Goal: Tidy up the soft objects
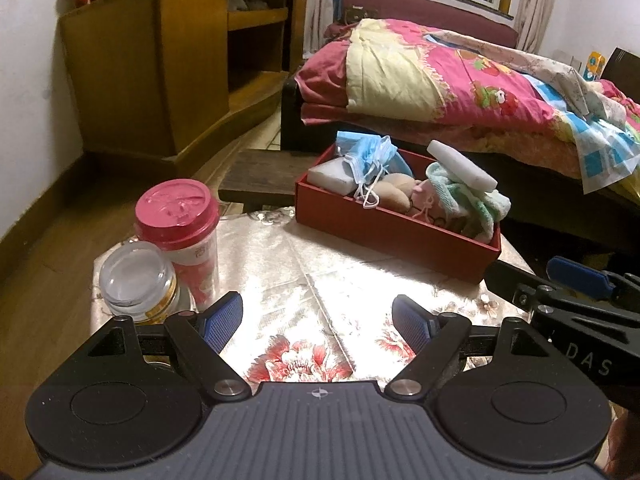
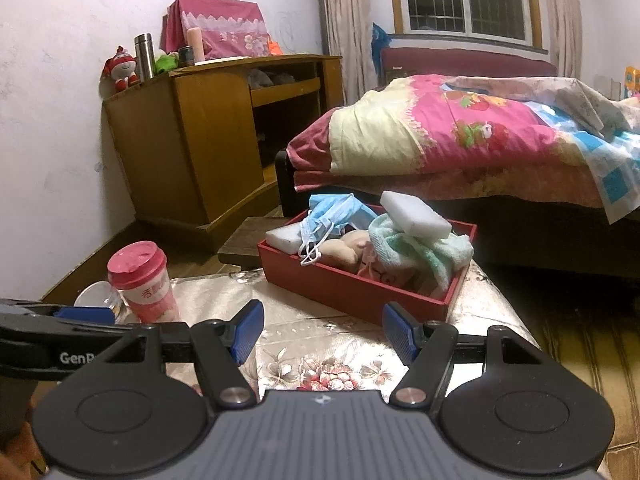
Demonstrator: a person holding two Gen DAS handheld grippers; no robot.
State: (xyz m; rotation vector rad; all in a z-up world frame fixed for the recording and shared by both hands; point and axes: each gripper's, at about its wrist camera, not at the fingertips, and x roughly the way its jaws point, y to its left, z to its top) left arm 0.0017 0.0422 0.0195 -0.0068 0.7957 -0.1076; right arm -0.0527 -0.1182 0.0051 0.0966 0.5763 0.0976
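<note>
While level above the table (image 1: 320, 264), both grippers (left gripper (image 1: 318, 322), right gripper (image 2: 323, 332)) empty, fingers wide, short of the red box (image 2: 352, 286)

Box (image 1: 400, 236) on table (image 1: 320, 280); cup (image 1: 180, 232) left; bed (image 1: 460, 92) behind.

Your left gripper (image 1: 318, 322) and right gripper (image 2: 323, 332) are both held level, side by side, jaws spread wide with nothing between the blue pads.
</note>
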